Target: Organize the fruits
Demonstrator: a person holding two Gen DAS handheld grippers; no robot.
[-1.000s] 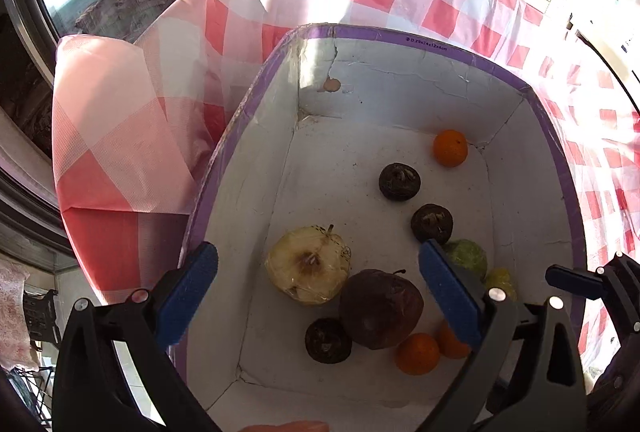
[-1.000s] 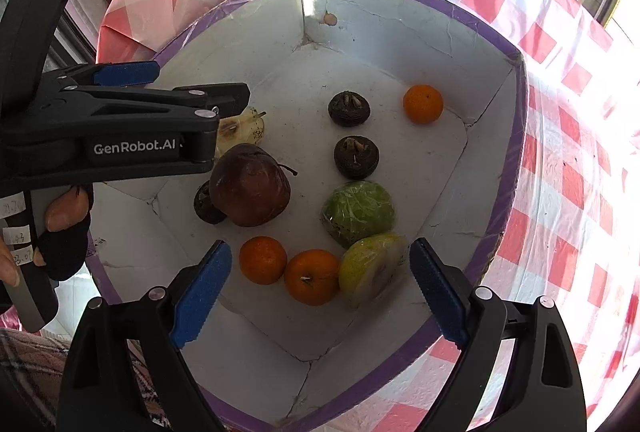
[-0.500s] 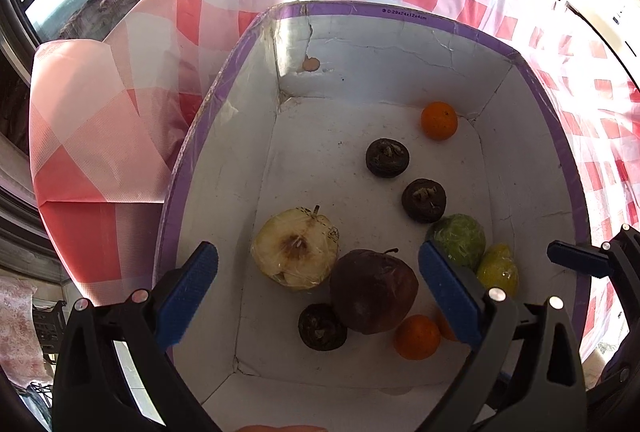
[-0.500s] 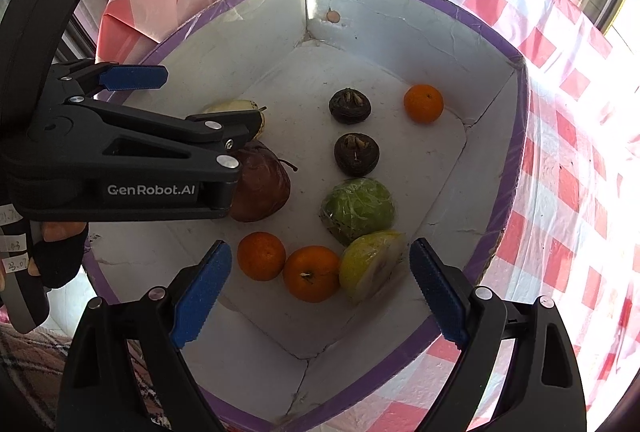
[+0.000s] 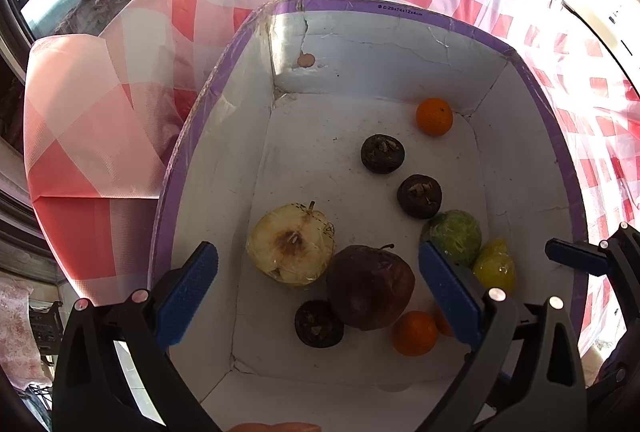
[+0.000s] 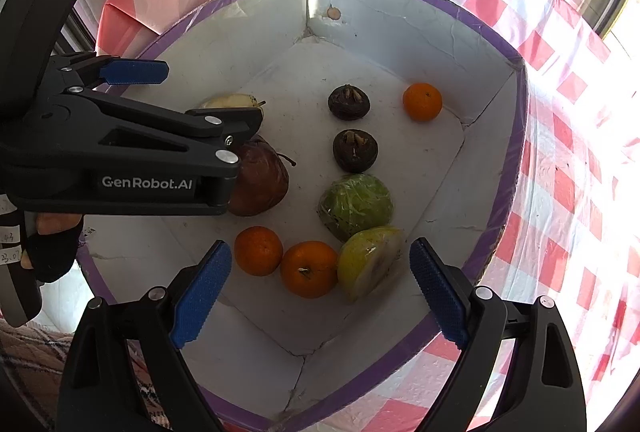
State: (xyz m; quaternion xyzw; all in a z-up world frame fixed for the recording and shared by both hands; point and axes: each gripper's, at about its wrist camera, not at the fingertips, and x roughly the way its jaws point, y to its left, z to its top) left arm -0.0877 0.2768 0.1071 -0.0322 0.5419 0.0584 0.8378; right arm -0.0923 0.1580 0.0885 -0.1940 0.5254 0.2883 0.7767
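Note:
A white box with a purple rim holds loose fruit. My left gripper hovers open above a film-wrapped apple half and a dark red apple, with a small dark fruit beside them. It grips nothing. In the right wrist view the left gripper partly covers the dark red apple. My right gripper stands open and empty above two oranges and a yellow-green wrapped half. A green wrapped fruit lies just beyond.
Two more dark round fruits and a lone orange lie toward the box's far corner. The box sits on a red-and-white checked cloth. A gloved hand holds the left gripper. Windows lie beyond the cloth's edge.
In the right wrist view the left gripper has drifted slightly lower, over the dark red apple, hiding the small dark fruit. Both grippers stay open; the right has not moved.

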